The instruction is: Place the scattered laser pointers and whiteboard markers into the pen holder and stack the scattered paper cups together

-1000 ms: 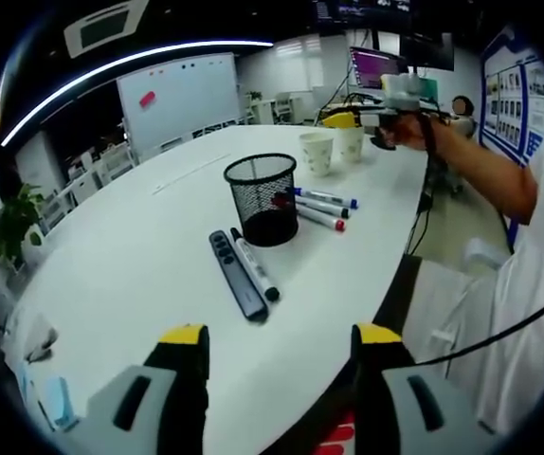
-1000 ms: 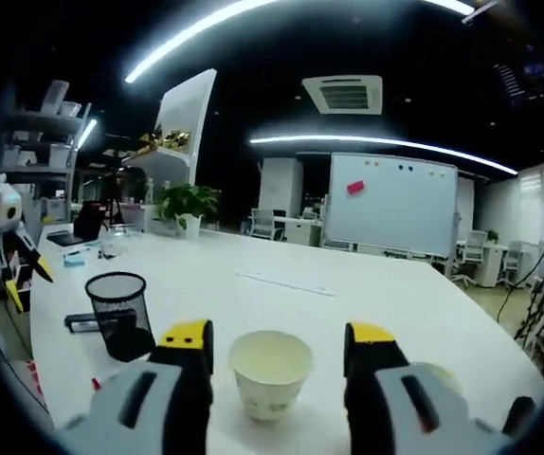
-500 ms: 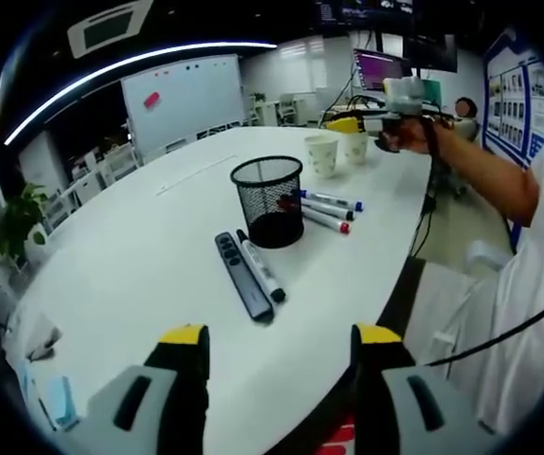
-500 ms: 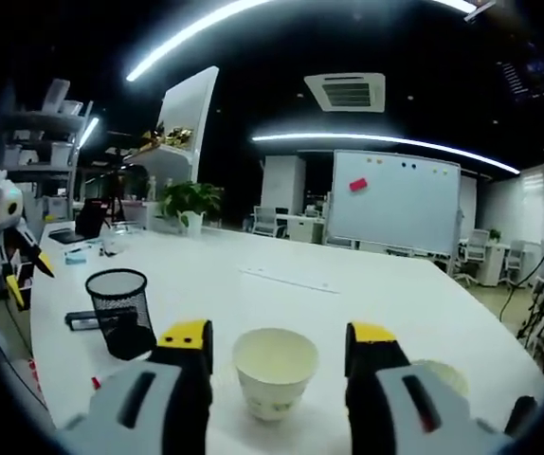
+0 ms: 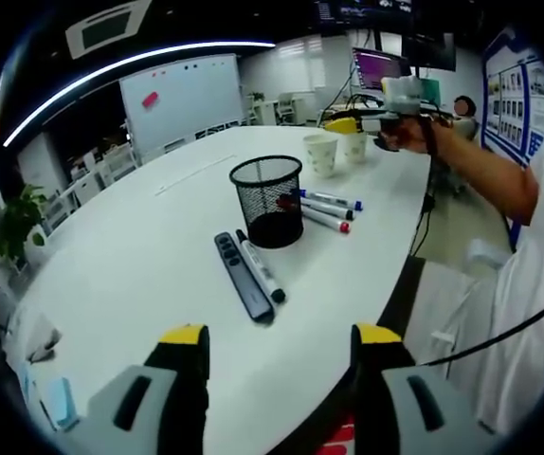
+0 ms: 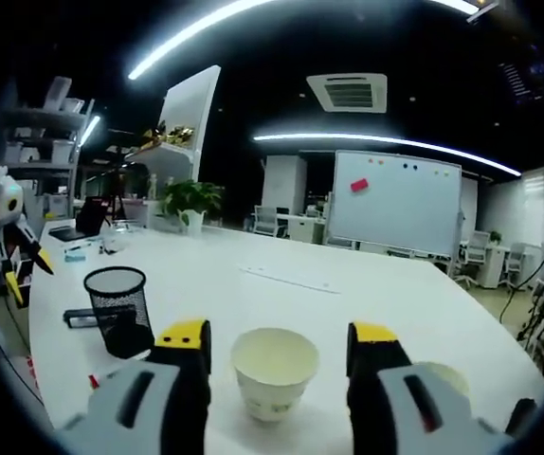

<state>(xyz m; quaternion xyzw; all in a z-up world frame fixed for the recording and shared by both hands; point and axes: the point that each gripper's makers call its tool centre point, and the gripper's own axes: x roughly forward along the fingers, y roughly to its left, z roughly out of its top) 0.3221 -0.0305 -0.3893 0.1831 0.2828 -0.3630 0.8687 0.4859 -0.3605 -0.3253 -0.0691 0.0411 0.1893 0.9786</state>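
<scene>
In the left gripper view a black mesh pen holder stands mid-table. A dark laser pointer and a whiteboard marker lie side by side in front of it; several more markers lie to its right. Two paper cups stand further back, where the right gripper hovers in a person's hand. My left gripper is open over the near table edge. In the right gripper view my open right gripper straddles one upright paper cup; a second cup peeks out behind the right jaw. The pen holder stands at left.
The white oval table curves away to the left. A whiteboard and office chairs stand behind it. A potted plant is at the table's far side. The person's arm reaches in along the right edge.
Both views have shifted only slightly; the cup sits a touch nearer between the right jaws. Nothing on the table has moved.
</scene>
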